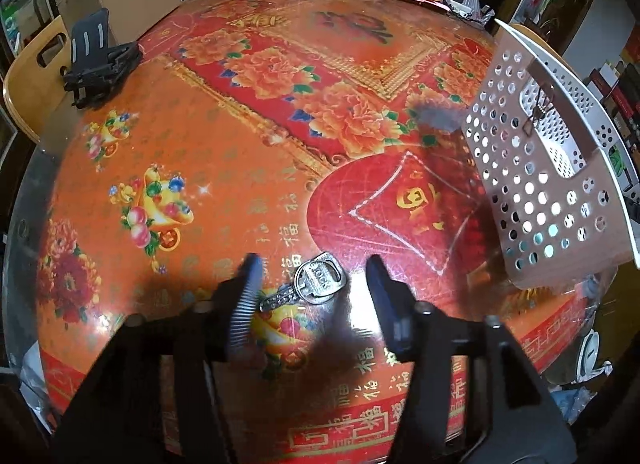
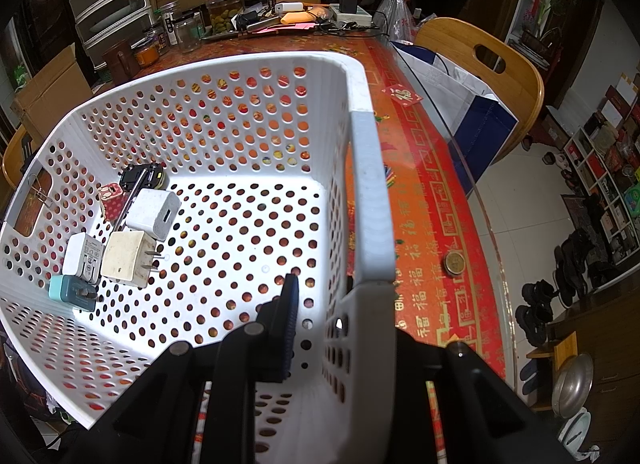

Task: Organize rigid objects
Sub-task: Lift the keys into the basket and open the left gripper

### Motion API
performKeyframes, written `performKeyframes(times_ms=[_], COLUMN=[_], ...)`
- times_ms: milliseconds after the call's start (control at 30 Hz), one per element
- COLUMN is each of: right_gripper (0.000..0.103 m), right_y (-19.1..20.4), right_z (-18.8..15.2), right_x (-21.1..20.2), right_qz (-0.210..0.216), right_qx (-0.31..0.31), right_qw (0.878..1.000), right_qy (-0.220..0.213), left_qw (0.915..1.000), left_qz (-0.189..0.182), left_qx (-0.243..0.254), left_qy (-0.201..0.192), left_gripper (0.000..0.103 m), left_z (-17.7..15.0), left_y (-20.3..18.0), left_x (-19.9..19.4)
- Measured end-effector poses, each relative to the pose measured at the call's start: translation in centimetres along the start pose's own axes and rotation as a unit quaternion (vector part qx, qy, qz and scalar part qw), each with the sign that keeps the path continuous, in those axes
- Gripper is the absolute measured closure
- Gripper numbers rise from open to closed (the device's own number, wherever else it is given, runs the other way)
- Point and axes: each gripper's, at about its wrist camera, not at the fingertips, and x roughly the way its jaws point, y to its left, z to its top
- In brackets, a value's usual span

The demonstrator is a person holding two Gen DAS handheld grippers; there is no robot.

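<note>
While untouched, key [image 1: 318,282] between jaws.

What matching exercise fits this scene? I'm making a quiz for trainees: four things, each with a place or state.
Things:
1. key
2. cream charger
3. coin
4. right gripper

Places or states:
A. inside the white basket
B. shut on the basket's wall
C. on the tablecloth, between the left gripper's open fingers
D. on the tablecloth outside the basket, near the table's edge

Pairs: 1-C, 2-A, 3-D, 4-B

Black grippers [image 1: 312,276], ribbed pads [image 1: 244,304]
</note>
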Motion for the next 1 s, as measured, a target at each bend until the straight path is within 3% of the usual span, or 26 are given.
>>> performKeyframes(times_ms=[233,267,333,1000], right_gripper=[0.084,0.084,0.084,0.084], right_y=[0.0,0.0,0.0,0.1], right_z=[-0.1,-0.1,-0.2,-0.2], right_x=[0.0,0.0,0.0,0.0], right_qz=[0.001,0.001,0.001,0.001], right_qx=[0.000,-0.001,-0.001,-0.001], right_qw=[1.000,1.000,1.000,1.000], right_qy=[-0.001,-0.001,0.000,-0.001], left_qw=[0.9998,0.9998,0.9998,0.9999], left_qz=[0.006,0.009,0.012,-0.001], left_qx=[-0.008,-0.008,-0.003,0.002], left_qy=[0.016,0.017,0.019,0.010], left_gripper=[0.051,0.054,0.075,0.078], left_z=[-0.2,-0.2,-0.1,0.1], left_y=[0.1,0.0,-0.5,-1.7], left_x=[1.1,1.1,1.2,0.2])
